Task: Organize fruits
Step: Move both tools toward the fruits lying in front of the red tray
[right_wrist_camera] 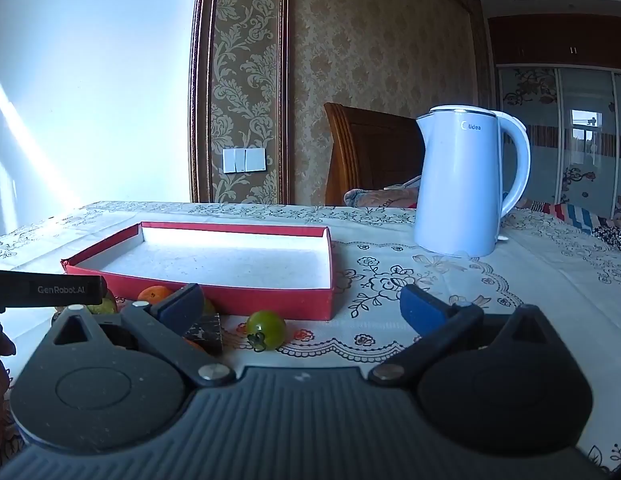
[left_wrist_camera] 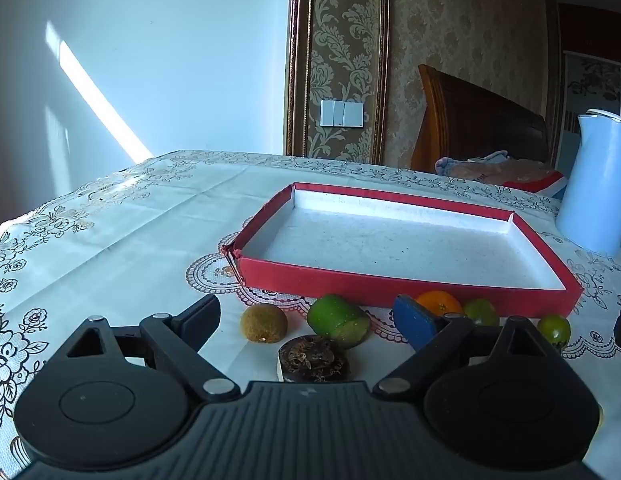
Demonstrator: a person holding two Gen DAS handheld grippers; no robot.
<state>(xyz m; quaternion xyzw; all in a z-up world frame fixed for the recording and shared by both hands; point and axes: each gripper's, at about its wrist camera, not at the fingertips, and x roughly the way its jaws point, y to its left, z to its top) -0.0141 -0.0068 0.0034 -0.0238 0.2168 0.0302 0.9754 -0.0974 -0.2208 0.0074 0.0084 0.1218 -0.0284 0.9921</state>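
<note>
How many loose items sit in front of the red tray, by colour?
Brown: 2, a kiwi and a dark round piece
Green: 3, a cut green fruit and two small green tomatoes
Orange: 1, an orange
Total: 6, none in the red tray.

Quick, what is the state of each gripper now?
Left gripper: open, holding nothing.
Right gripper: open, holding nothing.
</note>
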